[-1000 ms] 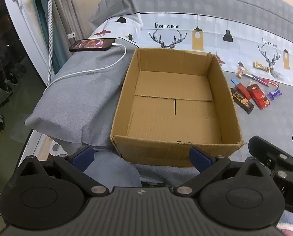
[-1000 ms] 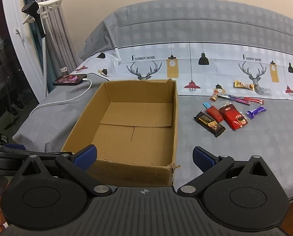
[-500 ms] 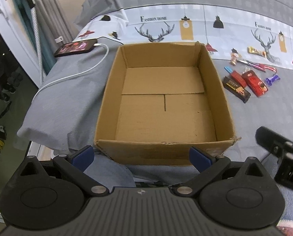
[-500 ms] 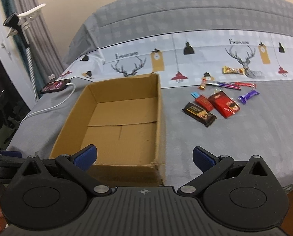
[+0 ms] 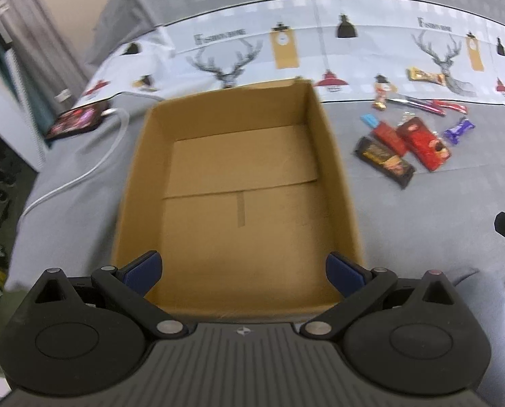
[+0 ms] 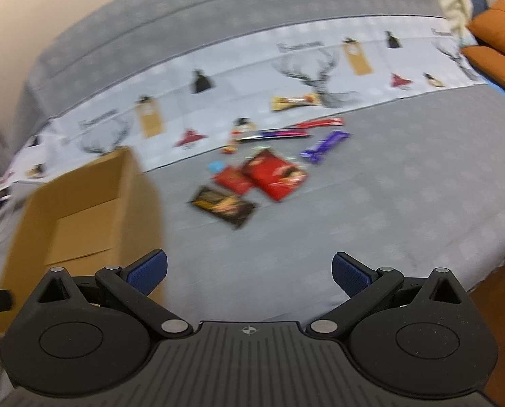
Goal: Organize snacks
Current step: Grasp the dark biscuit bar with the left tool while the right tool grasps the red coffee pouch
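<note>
Snacks: about 9 wrappers beside 1 cardboard box; 2 grippers, left gripper and right gripper, spread, unladen.

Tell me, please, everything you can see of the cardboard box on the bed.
The box is plain brown corrugated cardboard, rectangular, open at the top with no lid flaps showing. Its floor is made of overlapping flaps with a seam down the near half. Nothing lies inside it. It sits upright on the grey bedspread, with the snacks apart from it to its right and a phone off to its left. No fingers touch it; the left gripper is above its near edge.
</note>
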`<state>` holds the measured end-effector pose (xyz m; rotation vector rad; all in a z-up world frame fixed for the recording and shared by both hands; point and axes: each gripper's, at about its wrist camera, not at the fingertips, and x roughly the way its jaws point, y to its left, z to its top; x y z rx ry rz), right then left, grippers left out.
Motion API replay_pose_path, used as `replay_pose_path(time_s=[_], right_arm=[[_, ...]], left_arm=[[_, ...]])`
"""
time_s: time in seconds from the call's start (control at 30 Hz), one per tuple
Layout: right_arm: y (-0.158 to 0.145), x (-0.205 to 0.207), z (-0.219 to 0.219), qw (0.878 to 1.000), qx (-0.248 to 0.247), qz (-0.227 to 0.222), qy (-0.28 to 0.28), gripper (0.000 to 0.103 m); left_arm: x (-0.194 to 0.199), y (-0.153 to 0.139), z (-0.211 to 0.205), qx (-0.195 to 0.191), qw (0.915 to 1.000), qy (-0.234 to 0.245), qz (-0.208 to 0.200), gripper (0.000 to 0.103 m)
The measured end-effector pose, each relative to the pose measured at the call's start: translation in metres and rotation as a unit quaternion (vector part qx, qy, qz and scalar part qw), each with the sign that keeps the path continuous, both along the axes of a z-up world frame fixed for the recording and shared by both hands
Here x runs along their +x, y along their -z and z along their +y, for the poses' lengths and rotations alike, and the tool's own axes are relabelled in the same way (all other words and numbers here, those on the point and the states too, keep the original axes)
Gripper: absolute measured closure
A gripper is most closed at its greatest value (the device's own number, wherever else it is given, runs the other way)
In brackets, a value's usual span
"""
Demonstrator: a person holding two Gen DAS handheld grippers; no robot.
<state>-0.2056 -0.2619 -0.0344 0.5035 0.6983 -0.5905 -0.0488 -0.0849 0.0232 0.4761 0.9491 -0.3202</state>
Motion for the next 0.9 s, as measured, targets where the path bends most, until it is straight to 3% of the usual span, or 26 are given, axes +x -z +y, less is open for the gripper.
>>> replay_pose_path(time_s=[0.17, 0.33, 0.47, 0.57, 0.9], right_arm=[[0.023, 0.0, -0.06, 0.999, -0.013, 0.012, 0.038, 0.0], [0.048, 0.012, -0.104, 0.998, -0.027, 0.042, 0.028, 0.0], [0.073, 0.028, -0.128, 0.998, -0.026, 0.064, -0.004, 0.0], [0.087, 0.048, -0.142, 0.996, -0.038, 0.064, -0.045, 0.0], [0.146, 0.143, -0.161, 0.975, -0.086, 0.081, -0.19, 0.0]], left_arm=[[0.015, 0.01, -0.068, -0.012, 0.9991, 0.032, 0.025, 0.0], [0.033, 0.039, -0.151, -0.031, 0.9944, 0.053, 0.086, 0.0], [0.065, 0.084, -0.203, -0.02, 0.9912, 0.012, 0.13, 0.0], [0.09, 0.118, -0.23, -0.003, 0.9908, -0.032, 0.132, 0.0], [0.149, 0.197, -0.252, 0.037, 0.9825, -0.096, 0.155, 0.0]])
